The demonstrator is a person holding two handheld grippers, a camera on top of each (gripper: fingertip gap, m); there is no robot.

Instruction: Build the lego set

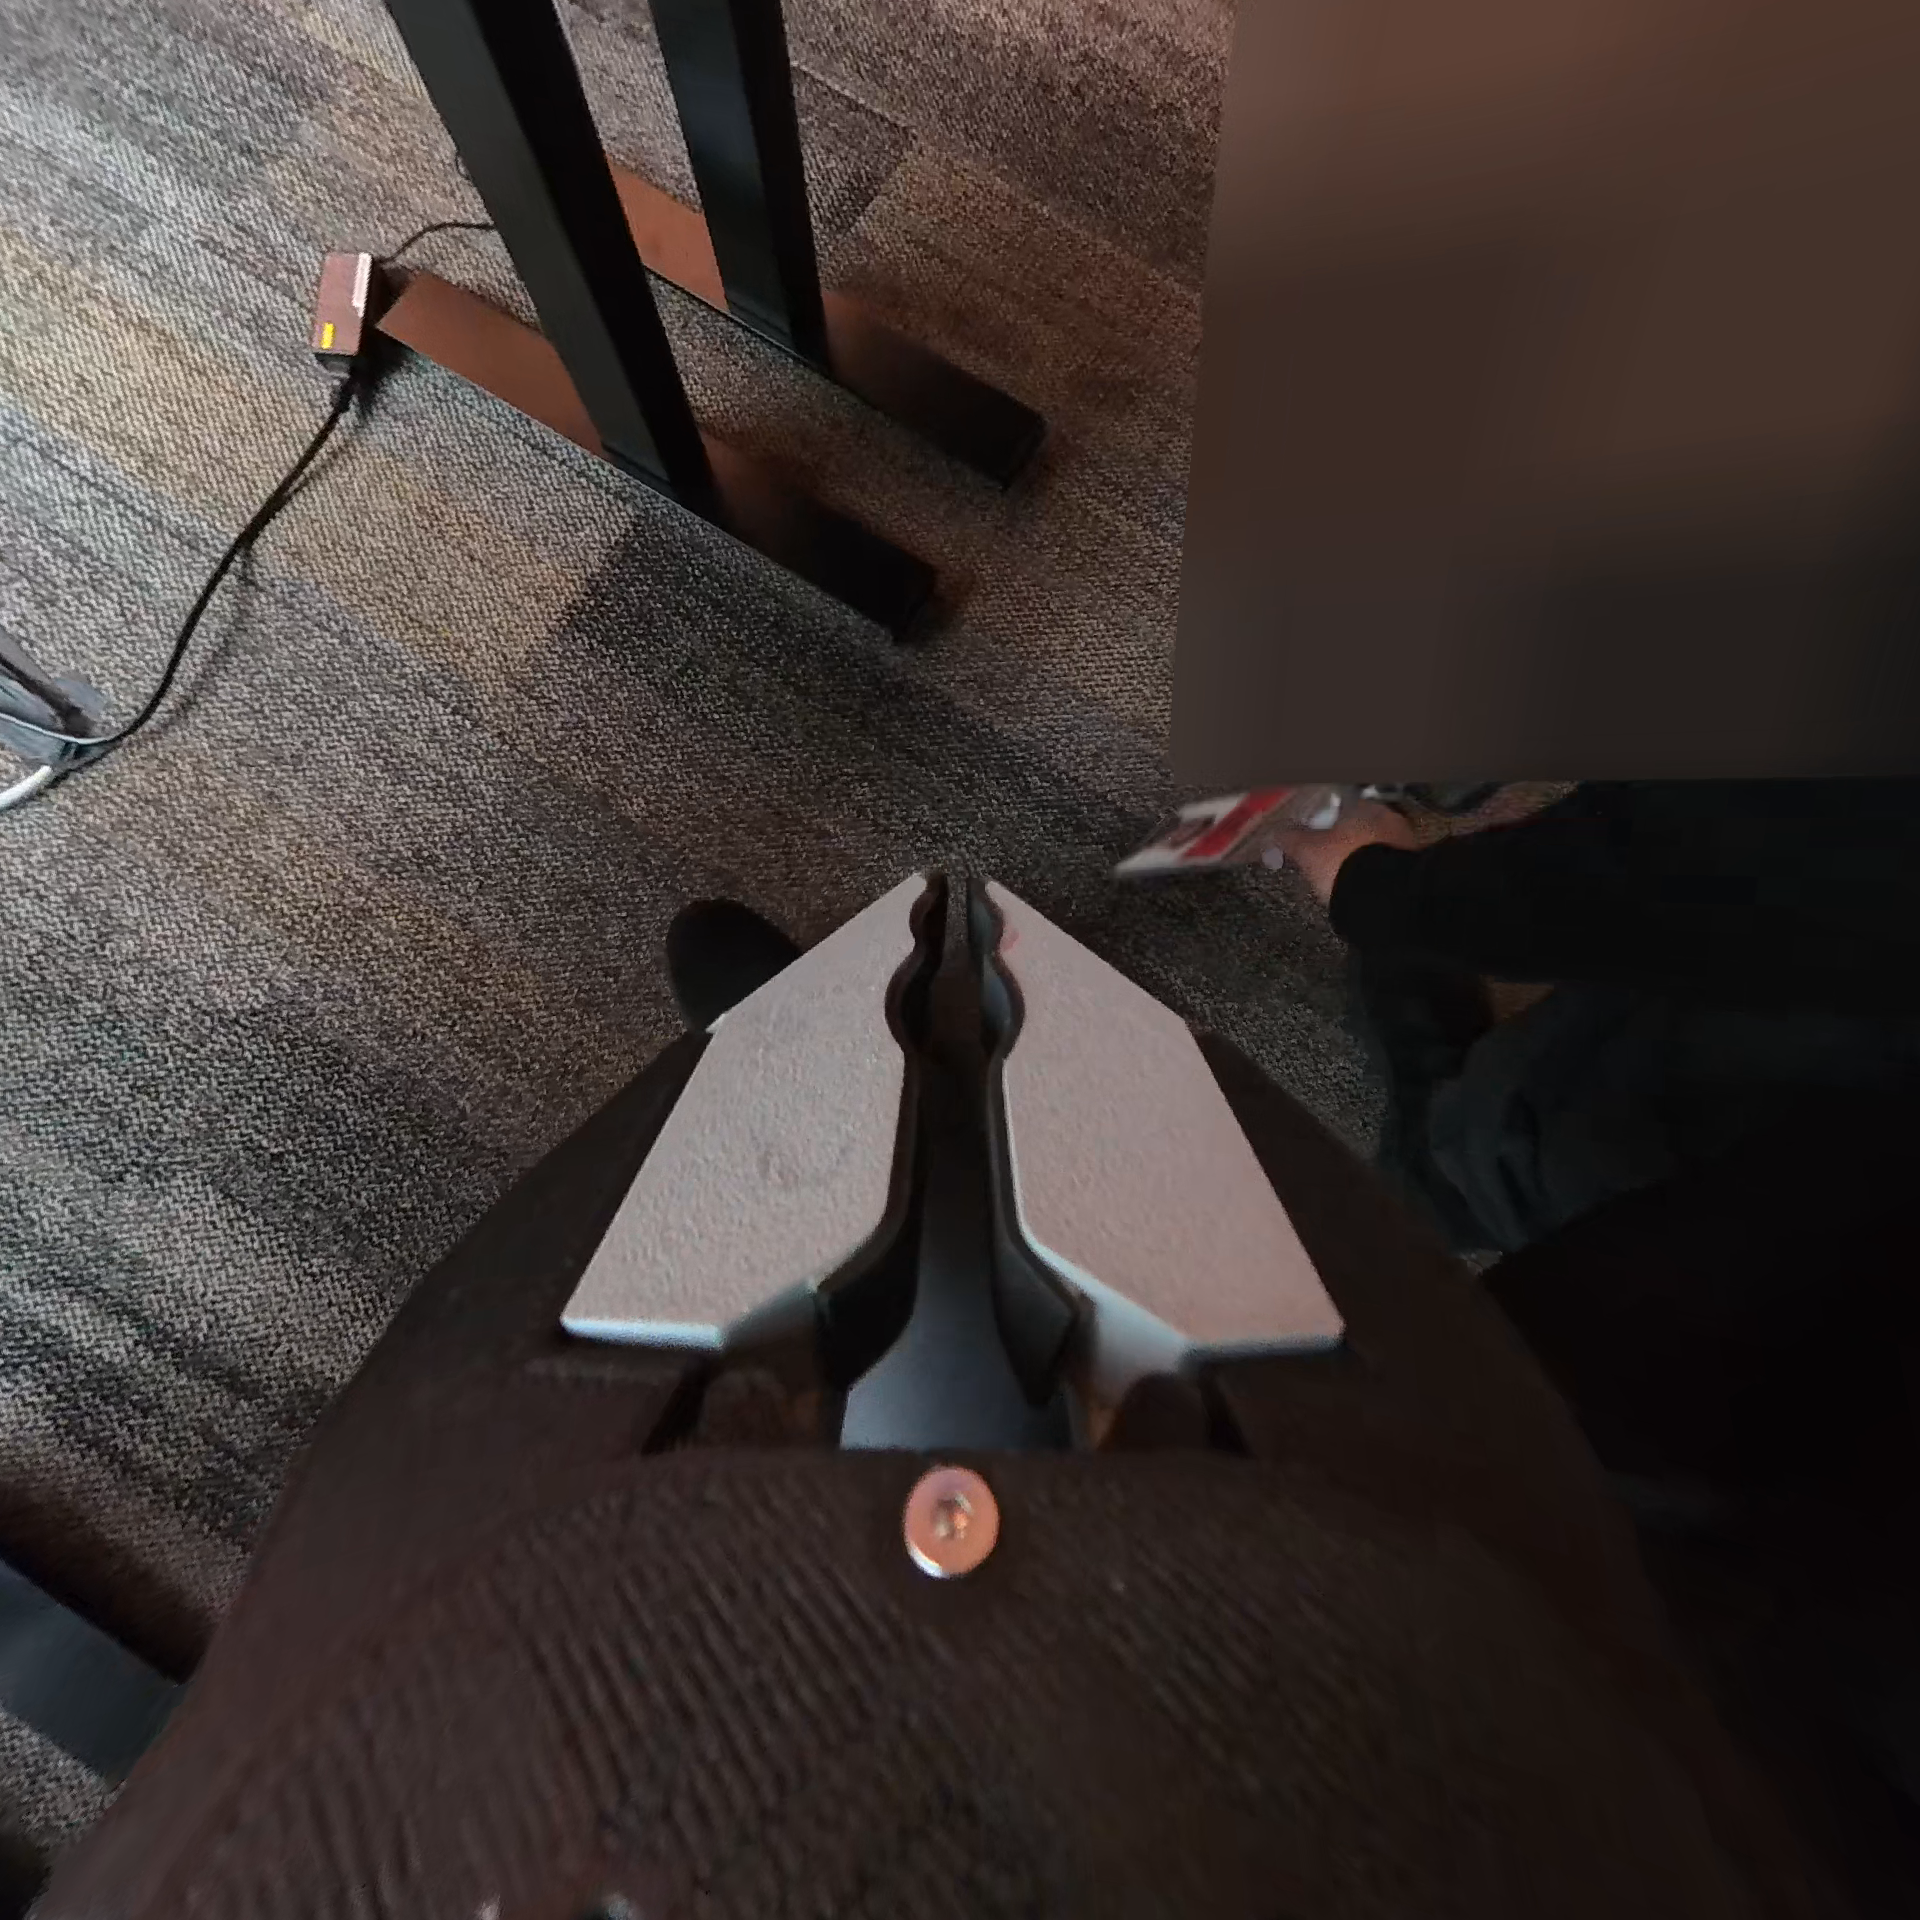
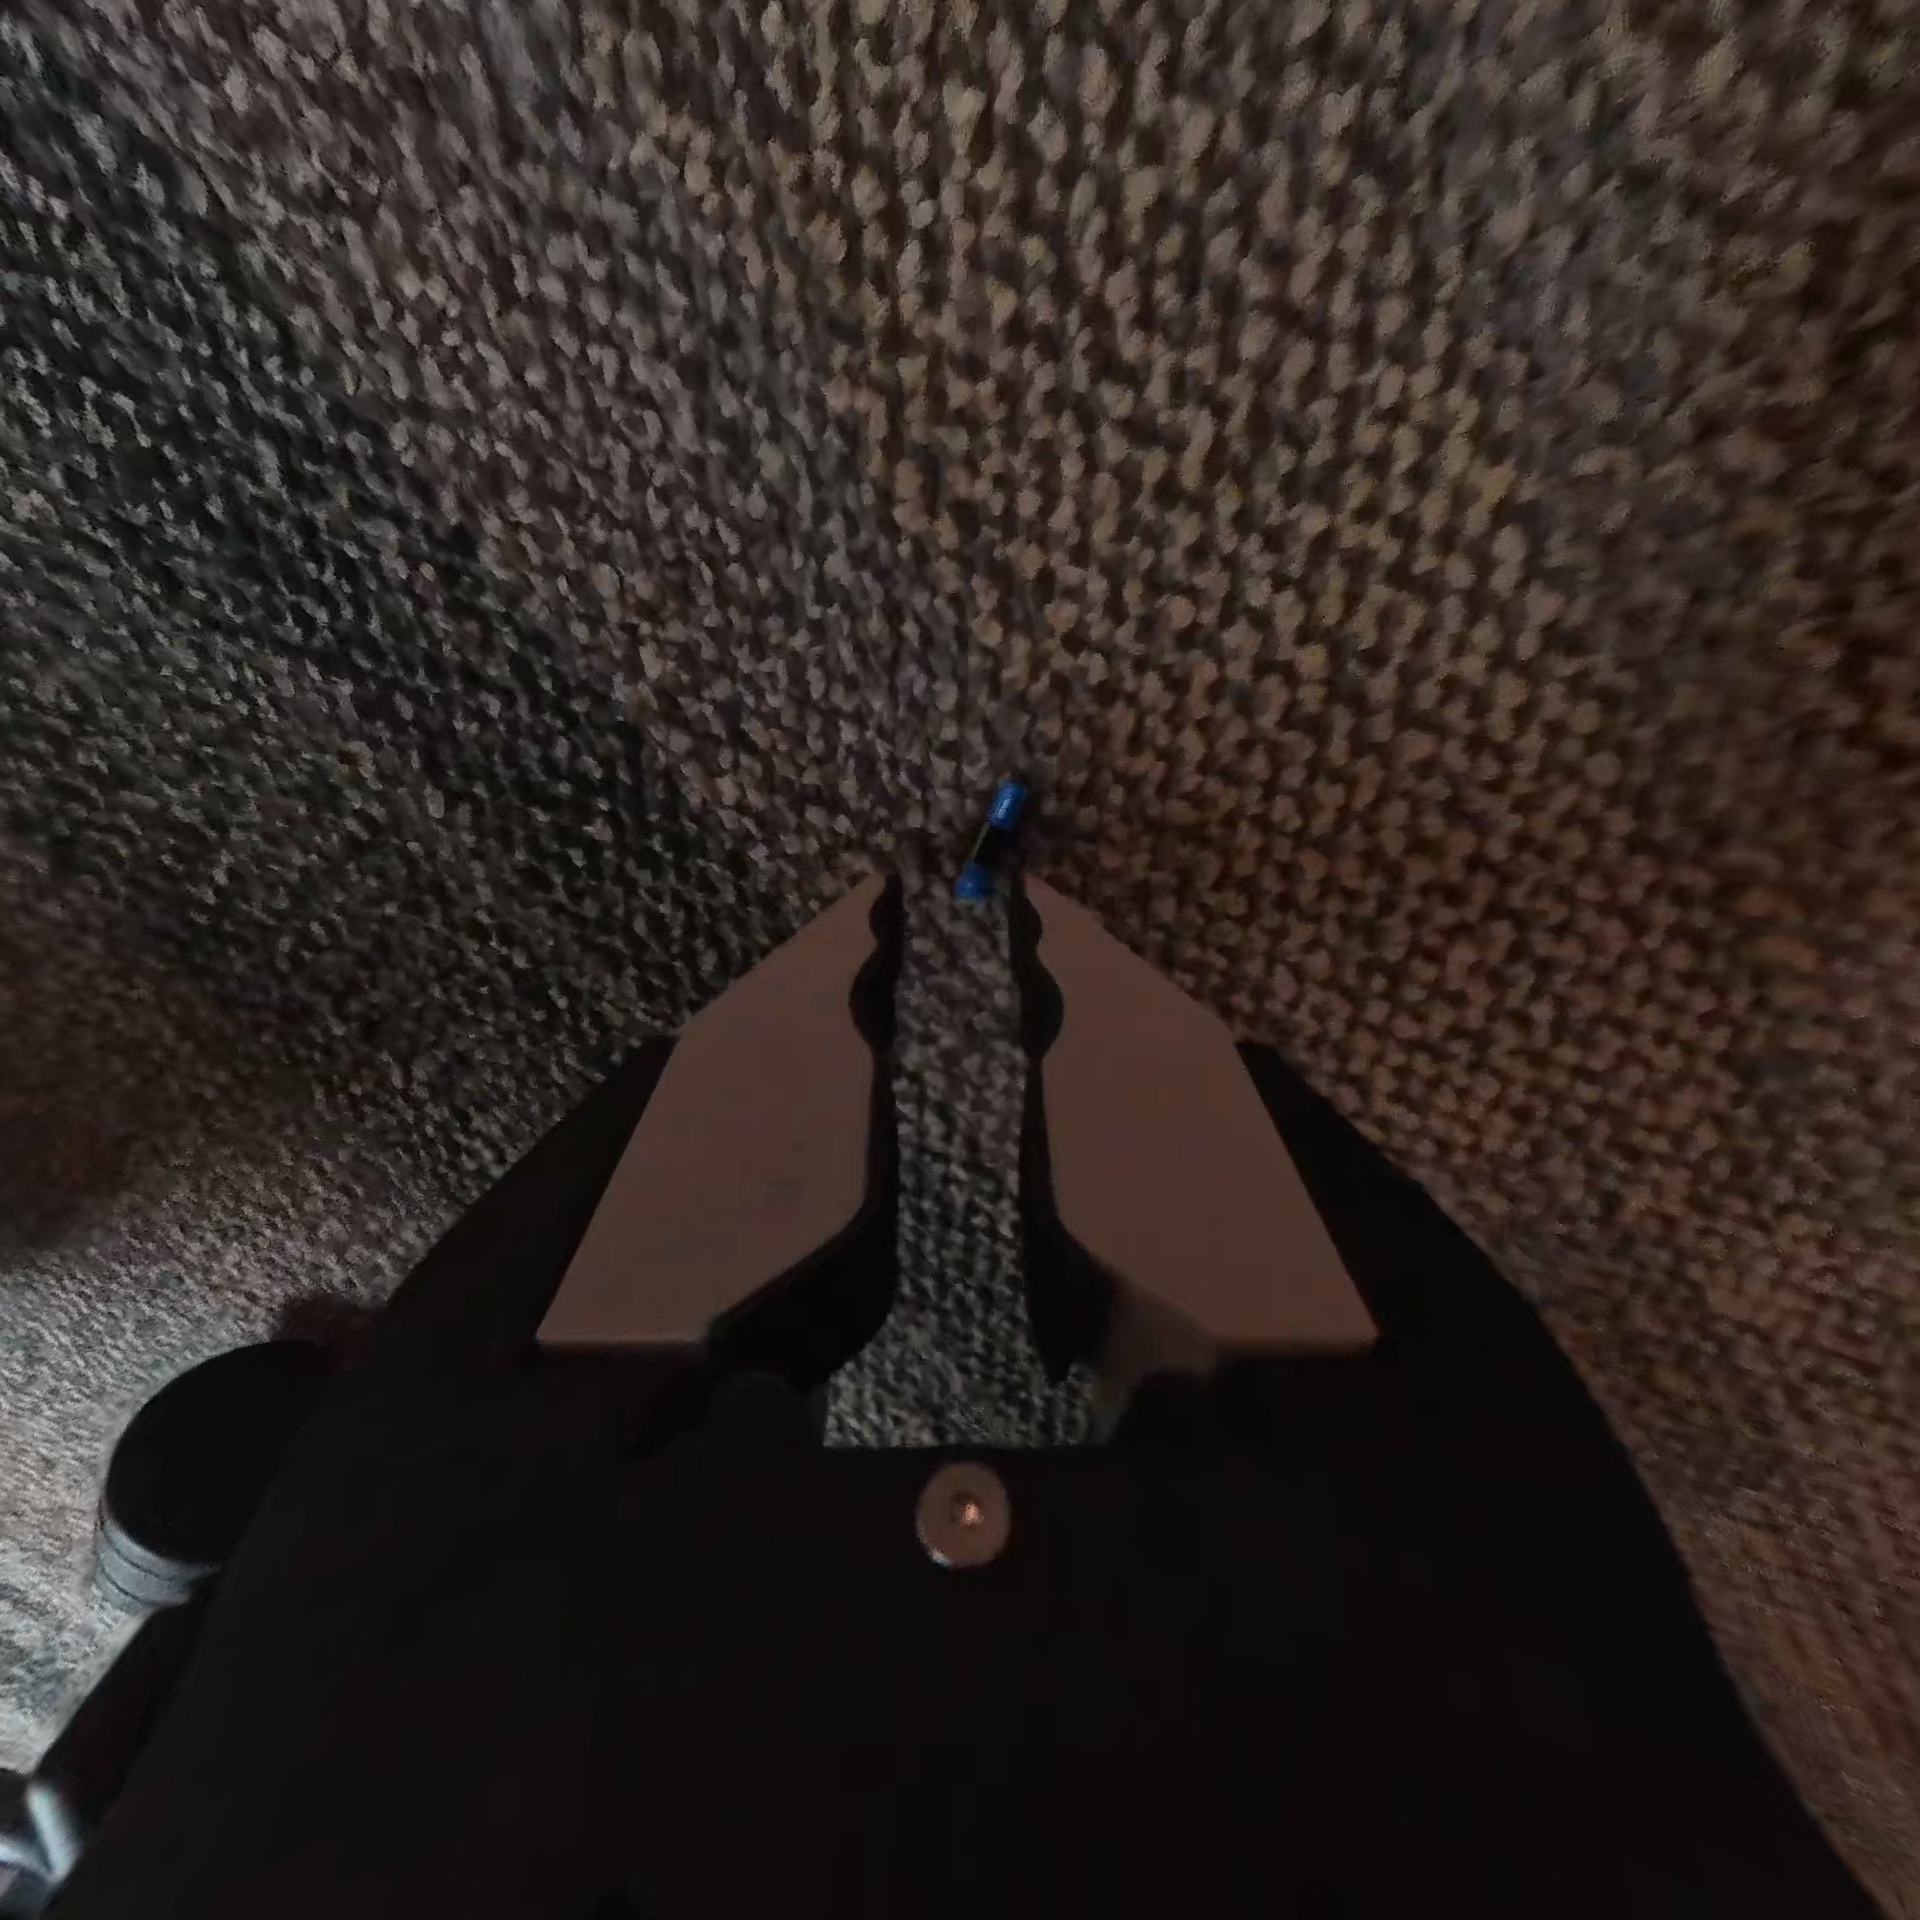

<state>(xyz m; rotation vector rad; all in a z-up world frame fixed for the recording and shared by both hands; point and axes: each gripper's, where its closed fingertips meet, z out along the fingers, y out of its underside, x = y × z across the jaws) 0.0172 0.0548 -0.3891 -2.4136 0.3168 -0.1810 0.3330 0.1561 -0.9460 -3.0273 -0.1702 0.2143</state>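
My right gripper (image 2: pixel 961 883) is open, low over the speckled grey-brown carpet (image 2: pixel 935 468). A small blue lego pin (image 2: pixel 992 842) lies on the carpet right at the fingertips, closer to the right fingertip (image 2: pixel 1039 909), with its near end just inside the gap. My left gripper (image 1: pixel 956 894) is shut and hangs high over the carpet (image 1: pixel 416 831). I see no piece between its fingers. A red and white lego booklet or box (image 1: pixel 1216 831) lies on the floor to its right, partly hidden.
Black desk legs (image 1: pixel 582 312) with long feet stand on the carpet ahead of the left gripper. A black cable (image 1: pixel 229 561) runs from a small adapter (image 1: pixel 343 301). A person's dark sleeve (image 1: pixel 1475 904) and shoe (image 1: pixel 727 956) are close by. A chair caster (image 2: pixel 177 1475) is at lower left. My right fingertips sit around 65 centimetres from my left ones. The right tips stand about 7 centimetres off the speckled grey-brown carpet (image 2: pixel 935 468).
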